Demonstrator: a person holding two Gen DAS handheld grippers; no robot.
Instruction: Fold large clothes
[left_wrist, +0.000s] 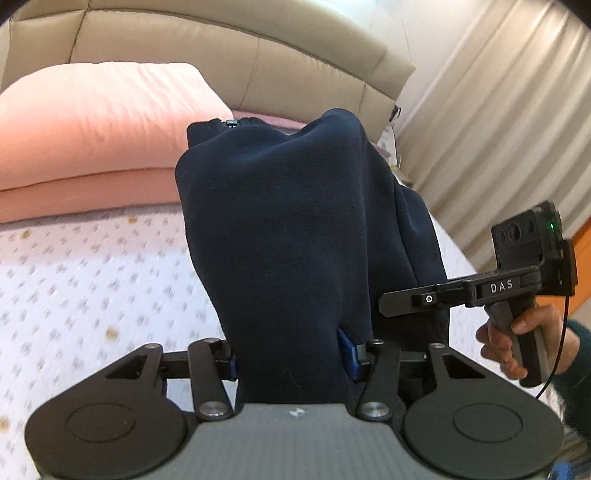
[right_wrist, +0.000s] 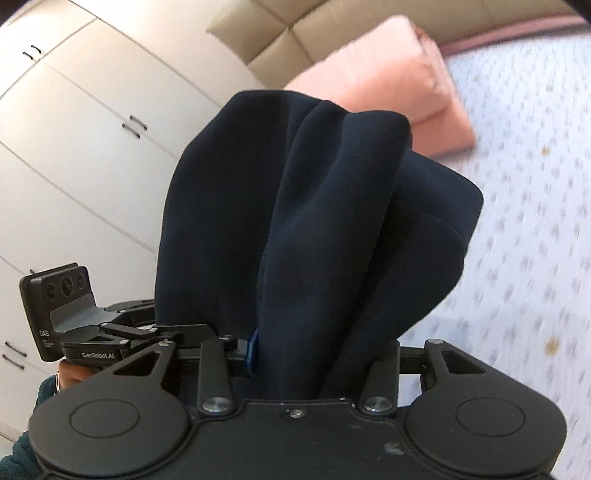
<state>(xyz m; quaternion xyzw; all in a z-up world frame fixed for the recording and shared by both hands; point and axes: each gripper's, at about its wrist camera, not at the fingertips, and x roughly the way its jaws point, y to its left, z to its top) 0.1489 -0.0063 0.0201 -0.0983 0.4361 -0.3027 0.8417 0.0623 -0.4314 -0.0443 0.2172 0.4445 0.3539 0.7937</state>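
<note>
A thick navy garment (left_wrist: 288, 221) with a zip at its top edge is bunched up and lifted above the bed. My left gripper (left_wrist: 291, 358) is shut on a thick fold of it, blue pads (left_wrist: 347, 354) pressing the cloth from both sides. In the right wrist view the same navy garment (right_wrist: 314, 221) fills the middle, and my right gripper (right_wrist: 314, 354) is shut on another bunch of it. The right gripper (left_wrist: 391, 301) also shows at the right of the left wrist view, held by a hand (left_wrist: 517, 343). The left gripper (right_wrist: 147, 328) shows at the left of the right wrist view.
Below lies a bed (left_wrist: 92, 266) with a white dotted sheet. A pink pillow (left_wrist: 99, 122) rests against a beige padded headboard (left_wrist: 221, 55). Pleated curtains (left_wrist: 498, 129) hang on one side, and white wardrobe doors (right_wrist: 74, 147) stand on the other.
</note>
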